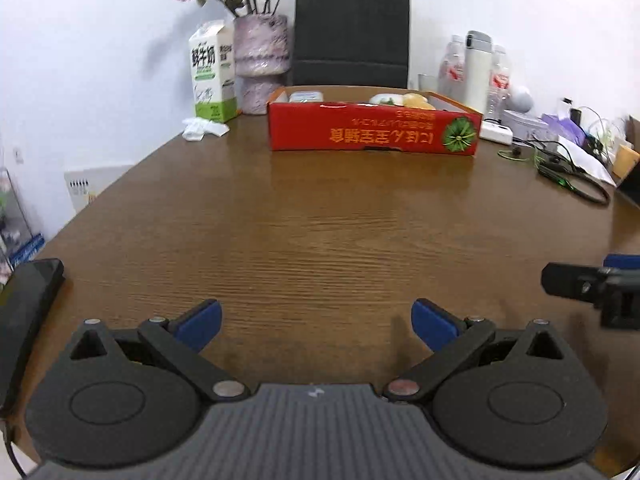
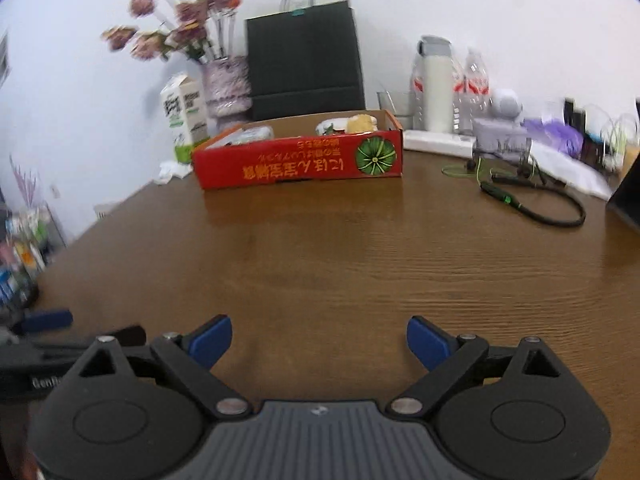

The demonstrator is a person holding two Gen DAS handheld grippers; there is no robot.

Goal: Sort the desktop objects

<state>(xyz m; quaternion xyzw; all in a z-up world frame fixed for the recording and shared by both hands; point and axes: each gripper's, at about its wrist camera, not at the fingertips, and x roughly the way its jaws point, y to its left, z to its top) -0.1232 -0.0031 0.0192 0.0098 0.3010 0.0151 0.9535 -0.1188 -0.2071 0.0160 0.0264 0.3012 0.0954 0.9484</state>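
A red cardboard box (image 1: pixel 374 130) stands open at the far middle of the brown table (image 1: pixel 320 232), with a few food items inside; it also shows in the right wrist view (image 2: pixel 300 164). My left gripper (image 1: pixel 317 324) is open and empty, low over the near table edge. My right gripper (image 2: pixel 319 340) is open and empty, also near the front edge. The right gripper shows at the right border of the left wrist view (image 1: pixel 592 284). The left gripper's blue finger (image 2: pixel 46 320) shows at the left of the right wrist view.
A milk carton (image 1: pixel 212 76), a vase of dried flowers (image 1: pixel 260 60) and a black paper bag (image 1: pixel 352 32) stand behind the box. Bottles, a white flask (image 1: pixel 478 68), a power strip (image 2: pixel 438 142) and cables (image 2: pixel 532 200) crowd the far right. A dark phone (image 1: pixel 24 312) lies at left.
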